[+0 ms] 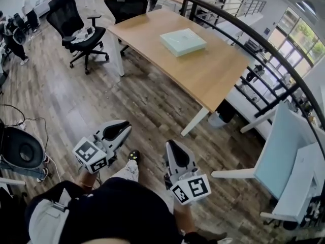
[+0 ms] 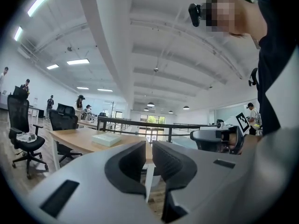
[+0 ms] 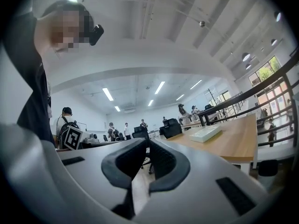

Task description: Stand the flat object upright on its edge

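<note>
Step in hand: approach to the bench (image 1: pixel 213 80), judged from how far both grippers stand from it; the task proper is not begun.
Flat object (image 1: pixel 183 41): a pale, thin slab lying on the bench top, on the half farther from the person and nearer the railing-side edge than the chair-side edge.
Attitude: broad face up, fully flat, no edge lifted.
Long axis: the outline looks close to square in the head view, with sides roughly parallel to the bench's edges (the right gripper view hints at a longer side, but the wide lens makes that unsafe), so the long axis cannot be settled.
Left gripper (image 1: pixel 118 130): well short of the bench, over the floor, pointing level; jaws closed together with nothing between them.
Right gripper (image 1: pixel 172 149): likewise well short of the bench, beside the left; jaws closed together and empty.
Method advised: part the jaws before they reach the bench. Take the slab by one thin edge, then pivot it about the opposite edge, which stays on the bench.
Second gripper: best placed against the resting edge, to stop it sliding.
Risk: a thin slab on edge is likely to topple; release only once it balances.
</note>
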The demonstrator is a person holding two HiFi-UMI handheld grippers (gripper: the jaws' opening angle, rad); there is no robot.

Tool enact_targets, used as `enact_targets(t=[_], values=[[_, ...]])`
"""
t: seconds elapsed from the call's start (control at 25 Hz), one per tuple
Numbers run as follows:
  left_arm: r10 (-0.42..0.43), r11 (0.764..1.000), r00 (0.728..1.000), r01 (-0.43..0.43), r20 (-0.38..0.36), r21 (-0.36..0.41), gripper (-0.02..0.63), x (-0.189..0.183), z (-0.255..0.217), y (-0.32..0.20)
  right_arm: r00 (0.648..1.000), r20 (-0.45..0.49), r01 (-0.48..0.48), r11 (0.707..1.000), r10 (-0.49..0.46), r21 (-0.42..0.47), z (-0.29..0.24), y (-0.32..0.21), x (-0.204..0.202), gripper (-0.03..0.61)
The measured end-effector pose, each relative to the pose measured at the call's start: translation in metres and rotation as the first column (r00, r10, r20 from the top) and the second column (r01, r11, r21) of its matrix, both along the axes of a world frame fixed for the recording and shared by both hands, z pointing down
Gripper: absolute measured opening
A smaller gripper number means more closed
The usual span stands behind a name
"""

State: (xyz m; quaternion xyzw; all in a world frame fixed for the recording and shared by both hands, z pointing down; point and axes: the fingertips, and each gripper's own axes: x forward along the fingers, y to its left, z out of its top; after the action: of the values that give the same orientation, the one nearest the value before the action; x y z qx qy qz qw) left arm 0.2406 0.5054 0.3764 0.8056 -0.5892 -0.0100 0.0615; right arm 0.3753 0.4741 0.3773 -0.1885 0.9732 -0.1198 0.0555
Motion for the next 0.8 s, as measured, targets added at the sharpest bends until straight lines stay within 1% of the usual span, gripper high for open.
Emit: enact_targets(t=[0.16, 0.36, 0.68, 0.72, 0.8], values=[[0.009, 1.000, 1.000, -0.009, -0.009, 0.010, 0.052, -0.019, -0.002, -0.024, 1.000, -0.014, -0.011, 1.000, 0.012, 0.017, -0.008, -0.021, -0.019, 0.034], [0.033, 0.999, 0.999, -0.033, -0.028, 0.012, 0.052, -0.036, -0.001, -0.053, 0.999, -0.041, -0.024, 1.000, 0.024, 0.011, -0.009, -0.045, -0.040, 0.034], [0.049, 0.999, 0.998, -0.048, -0.042, 0.022, 0.052, -0.082, -0.006, -0.085, 0.998, -0.053, -0.043, 0.999, 0.045, 0.027, -0.018, -0.074, -0.086, 0.034], [0.057, 0.998, 0.998, -0.056, -0.038, 0.028, 0.052, -0.086, -0.008, -0.090, 0.997, -0.055, -0.046, 0.999, 0.048, 0.028, -0.018, -0.078, -0.091, 0.034], [0.078, 0.996, 0.997, -0.078, -0.006, 0.042, 0.052, -0.094, -0.008, -0.096, 0.997, -0.056, -0.050, 0.998, 0.051, 0.025, -0.019, -0.085, -0.101, 0.034]])
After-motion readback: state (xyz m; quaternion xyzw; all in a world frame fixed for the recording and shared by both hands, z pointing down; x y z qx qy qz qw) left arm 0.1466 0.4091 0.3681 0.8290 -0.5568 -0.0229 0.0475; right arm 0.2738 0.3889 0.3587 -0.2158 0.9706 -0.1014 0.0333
